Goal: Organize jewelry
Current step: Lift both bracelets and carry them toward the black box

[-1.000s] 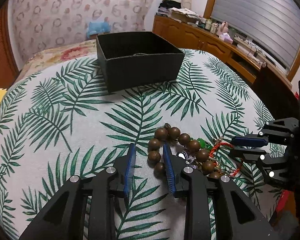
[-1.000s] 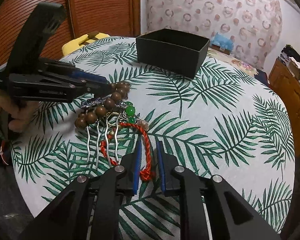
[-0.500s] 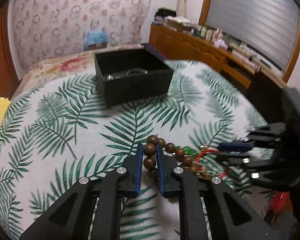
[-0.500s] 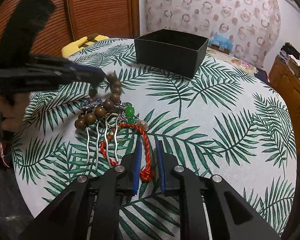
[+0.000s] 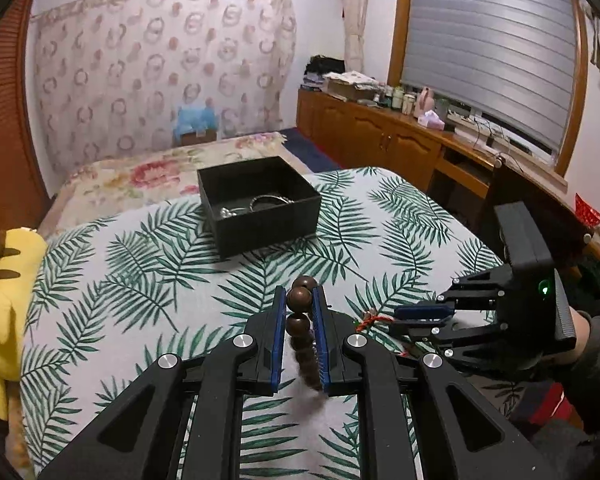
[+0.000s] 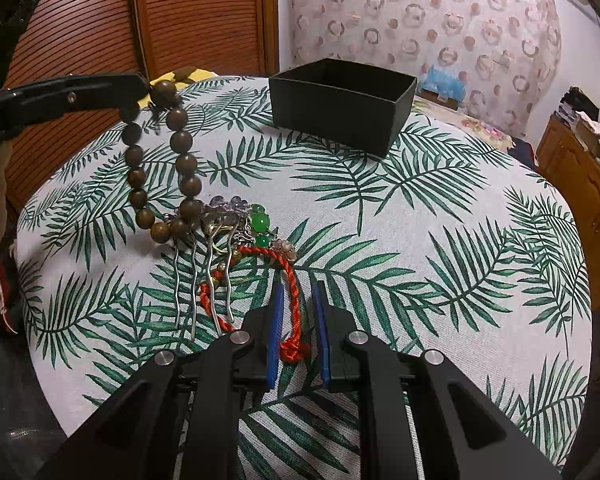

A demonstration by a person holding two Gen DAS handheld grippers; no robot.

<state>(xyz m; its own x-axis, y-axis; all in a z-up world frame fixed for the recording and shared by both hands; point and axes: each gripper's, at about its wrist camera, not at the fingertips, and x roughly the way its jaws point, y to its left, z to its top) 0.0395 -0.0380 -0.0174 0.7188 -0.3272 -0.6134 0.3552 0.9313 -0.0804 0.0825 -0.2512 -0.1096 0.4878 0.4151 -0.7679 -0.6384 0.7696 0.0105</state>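
Observation:
My left gripper (image 5: pixel 299 300) is shut on a brown wooden bead bracelet (image 5: pixel 300 322) and holds it lifted, so the bracelet (image 6: pixel 162 160) hangs as a loop whose lowest beads still reach the jewelry pile. The pile holds silver hair combs (image 6: pixel 204 276), green beads (image 6: pixel 260 224) and a red twisted cord (image 6: pixel 288 280). My right gripper (image 6: pixel 298 308) rests low on the table with its jaws set narrowly around the red cord. The black open box (image 5: pixel 260 204) stands at the far side of the table with silver bangles (image 5: pixel 268 202) inside; it also shows in the right wrist view (image 6: pixel 340 100).
The round table has a palm-leaf cloth (image 6: pixel 440 240). A yellow plush toy (image 5: pixel 4 300) sits off its left edge. A bed (image 5: pixel 140 172) lies beyond the box, and a wooden cabinet (image 5: pixel 380 136) runs under the window.
My left gripper closed on the bead bracelet and rose, lifting most of it off the pile. My right gripper stayed still around the red cord.

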